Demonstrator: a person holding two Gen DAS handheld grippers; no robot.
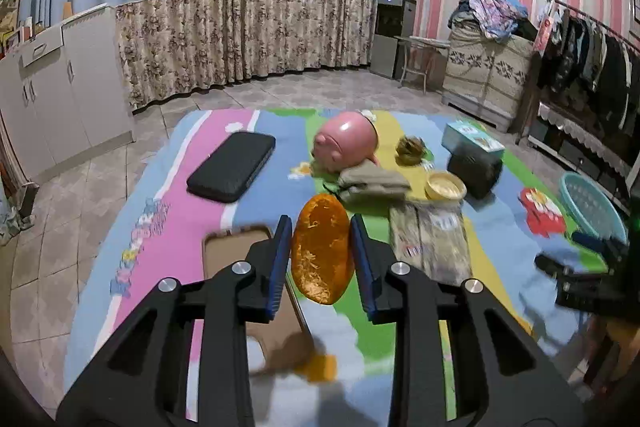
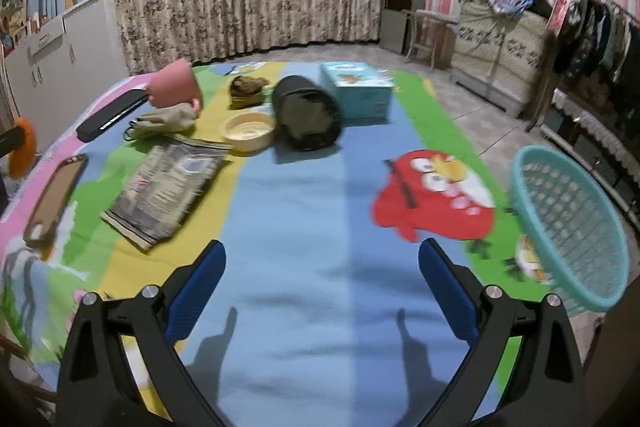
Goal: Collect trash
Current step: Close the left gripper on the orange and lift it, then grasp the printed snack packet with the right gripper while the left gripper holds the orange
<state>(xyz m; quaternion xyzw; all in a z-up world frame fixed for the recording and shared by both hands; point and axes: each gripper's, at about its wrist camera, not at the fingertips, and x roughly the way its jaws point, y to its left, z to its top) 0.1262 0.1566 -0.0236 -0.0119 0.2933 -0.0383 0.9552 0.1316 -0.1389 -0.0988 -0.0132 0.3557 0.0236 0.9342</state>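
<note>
Orange peel [image 1: 322, 251] sits upright at the centre of the left wrist view, clamped between the blue pads [image 1: 280, 263] of the left gripper [image 1: 321, 255], raised off the mat [image 1: 256, 199]. The right gripper [image 2: 320, 291] gapes empty, teal basket [image 2: 572, 223] at far right.

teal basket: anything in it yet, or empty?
Empty as far as visible. The basket shows only bare mesh inside; the orange peel is between the left claw pads, above the mat.

Peel [image 1: 322, 251]: orange, pale streaks inside
Mat [image 2: 296, 211]: pink, blue, green and yellow stripes, red cartoon bird
Basket [image 2: 568, 223]: teal lattice
Piggy bank [image 1: 346, 143]: pink
Bowl [image 2: 248, 131]: cream
Curtain [image 1: 240, 35]: blue above, brown floral below
</note>
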